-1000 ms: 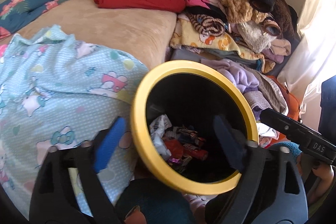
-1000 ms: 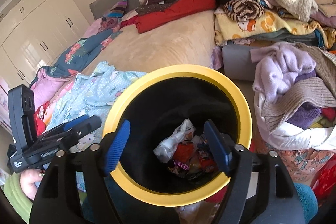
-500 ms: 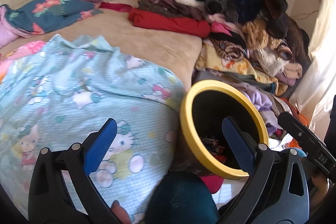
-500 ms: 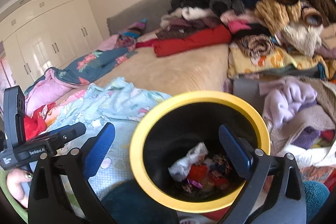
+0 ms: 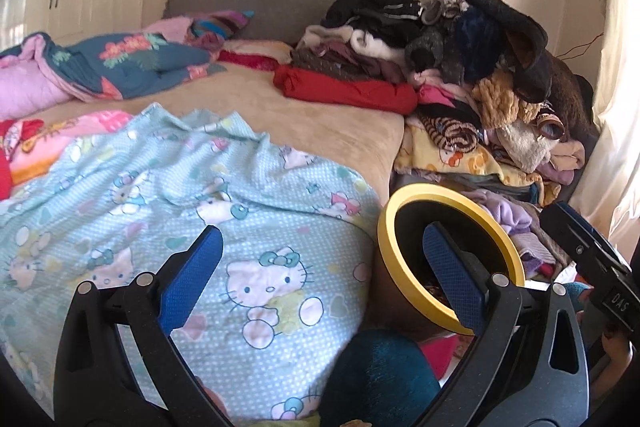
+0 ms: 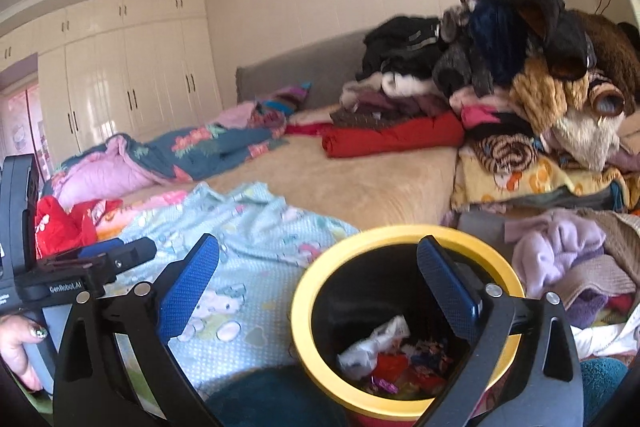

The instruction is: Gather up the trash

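**Bin's got trash in it, both tools empty**

Both views have swung up off the bin (image 6: 408,323) toward the bed (image 5: 280,115) since a second ago, and each tool's jaws have just been opening, nothing between them. Left tool (image 5: 324,279) and right tool (image 6: 316,283) gape wide. Bin sits beside the bed. Wrappers (image 6: 396,359) are already inside; I see no loose trash. Only the right view shows the contents.

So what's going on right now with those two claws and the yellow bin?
Left claw and right claw open, nothing in either. Yellow-rimmed bin beside the bed, wrappers inside. Nothing in the way.
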Available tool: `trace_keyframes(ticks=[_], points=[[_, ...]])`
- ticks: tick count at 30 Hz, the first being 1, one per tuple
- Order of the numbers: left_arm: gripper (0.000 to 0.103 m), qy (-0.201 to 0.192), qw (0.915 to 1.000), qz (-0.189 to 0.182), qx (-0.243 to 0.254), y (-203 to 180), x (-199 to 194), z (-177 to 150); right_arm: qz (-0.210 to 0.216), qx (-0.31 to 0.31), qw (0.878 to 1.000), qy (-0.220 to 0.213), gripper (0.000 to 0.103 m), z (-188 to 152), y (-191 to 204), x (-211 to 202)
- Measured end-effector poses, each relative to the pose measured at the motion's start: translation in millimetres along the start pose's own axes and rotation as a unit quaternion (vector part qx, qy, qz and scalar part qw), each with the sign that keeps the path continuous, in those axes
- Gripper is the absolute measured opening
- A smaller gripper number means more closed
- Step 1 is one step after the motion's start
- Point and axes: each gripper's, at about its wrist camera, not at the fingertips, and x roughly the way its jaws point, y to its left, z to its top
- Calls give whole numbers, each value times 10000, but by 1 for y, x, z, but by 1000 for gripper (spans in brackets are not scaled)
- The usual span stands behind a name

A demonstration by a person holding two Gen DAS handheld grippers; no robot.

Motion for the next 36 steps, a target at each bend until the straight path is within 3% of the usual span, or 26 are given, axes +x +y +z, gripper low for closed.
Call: trace_keyframes(ticks=[10, 36], points=[[92, -670, 9975, 214, 6, 5, -22, -3, -334, -304, 9958, -802, 97, -7, 8, -20], [92, -690, 9971, 317, -60, 10, -17, -11, -501, -257, 9963, -646, 97, -18, 2, -9]])
